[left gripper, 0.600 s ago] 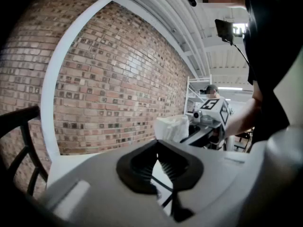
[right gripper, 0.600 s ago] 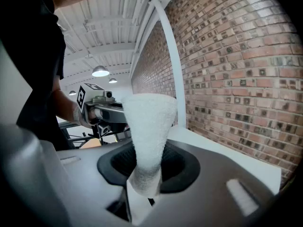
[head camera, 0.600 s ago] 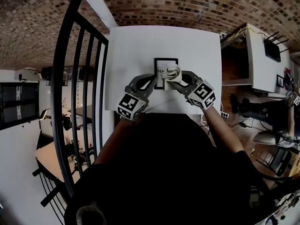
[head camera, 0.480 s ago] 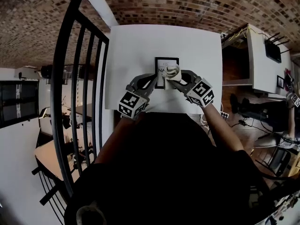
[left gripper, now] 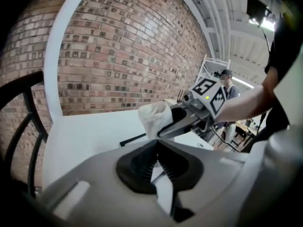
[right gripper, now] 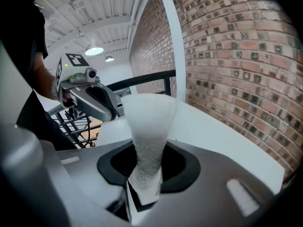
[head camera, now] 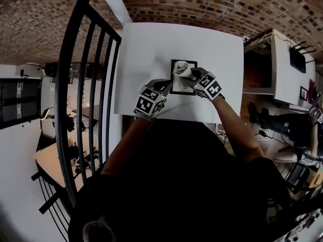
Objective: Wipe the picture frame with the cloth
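A black picture frame lies flat on the white table, near its front edge. My left gripper is shut on the frame's near left part; the frame's far black edge shows beyond its jaws in the left gripper view. My right gripper is shut on a bunched white cloth over the far end of the frame. The cloth stands up out of the right gripper, and also shows in the left gripper view. Whether it touches the frame is hidden.
A black metal railing runs along the table's left side. Brickwork lies beyond the far edge. At the right stands a white desk with cables and a chair below it.
The right gripper has carried the cloth away from me, from the frame's middle to its far end. The left gripper has drawn in closer to the frame.
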A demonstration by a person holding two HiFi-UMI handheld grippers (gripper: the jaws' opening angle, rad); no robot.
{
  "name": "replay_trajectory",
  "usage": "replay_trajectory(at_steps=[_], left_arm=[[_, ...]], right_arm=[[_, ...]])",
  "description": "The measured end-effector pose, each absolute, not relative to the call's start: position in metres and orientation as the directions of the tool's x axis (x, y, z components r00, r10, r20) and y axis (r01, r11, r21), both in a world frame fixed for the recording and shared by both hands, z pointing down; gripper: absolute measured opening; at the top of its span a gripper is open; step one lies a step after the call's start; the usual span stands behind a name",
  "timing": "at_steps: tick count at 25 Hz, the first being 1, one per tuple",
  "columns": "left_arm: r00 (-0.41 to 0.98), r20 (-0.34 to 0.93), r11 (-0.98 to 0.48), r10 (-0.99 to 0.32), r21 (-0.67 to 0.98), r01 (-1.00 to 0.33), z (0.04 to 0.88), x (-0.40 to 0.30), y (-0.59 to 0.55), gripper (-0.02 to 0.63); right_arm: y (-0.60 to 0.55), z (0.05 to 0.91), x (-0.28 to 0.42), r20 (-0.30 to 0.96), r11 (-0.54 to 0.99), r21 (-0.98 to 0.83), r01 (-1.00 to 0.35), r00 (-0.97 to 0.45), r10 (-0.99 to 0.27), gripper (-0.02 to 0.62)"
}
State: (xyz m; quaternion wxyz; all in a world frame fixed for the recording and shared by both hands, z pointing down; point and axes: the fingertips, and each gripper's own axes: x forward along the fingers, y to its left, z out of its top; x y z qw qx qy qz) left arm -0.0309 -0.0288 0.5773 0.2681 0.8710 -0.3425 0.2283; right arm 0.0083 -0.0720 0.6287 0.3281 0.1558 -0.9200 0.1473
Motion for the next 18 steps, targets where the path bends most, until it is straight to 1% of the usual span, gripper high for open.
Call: replay_trajectory(at_steps=[5,10,15,18], left_arm=[[0.665,0.607,-0.649,-0.435,0.301,-0.699,0.584,-0.023,-0.033,0.002],[0.652,0.624,-0.652,-0.431,0.283,-0.703,0.596,-0.028,-0.037,0.002],[0.639,0.628,-0.635,-0.445,0.282,-0.719,0.601,-0.035,-0.039,0.002],[0.633,0.628,-0.625,-0.453,0.283,-0.727,0.601,-0.039,-0.041,0.002]], right_arm=[[-0.097,0.671,0.008,0.739,0.911,-0.152,-0.384,-0.656,-0.153,0.117],[-0.115,0.681,-0.005,0.817,0.937,-0.098,-0.335,-0.564,-0.117,0.118],[-0.134,0.698,-0.016,0.867,0.963,-0.047,-0.267,-0.489,-0.094,0.117],[-0.14,0.705,-0.022,0.896,0.981,-0.005,-0.196,-0.437,-0.083,0.118]])
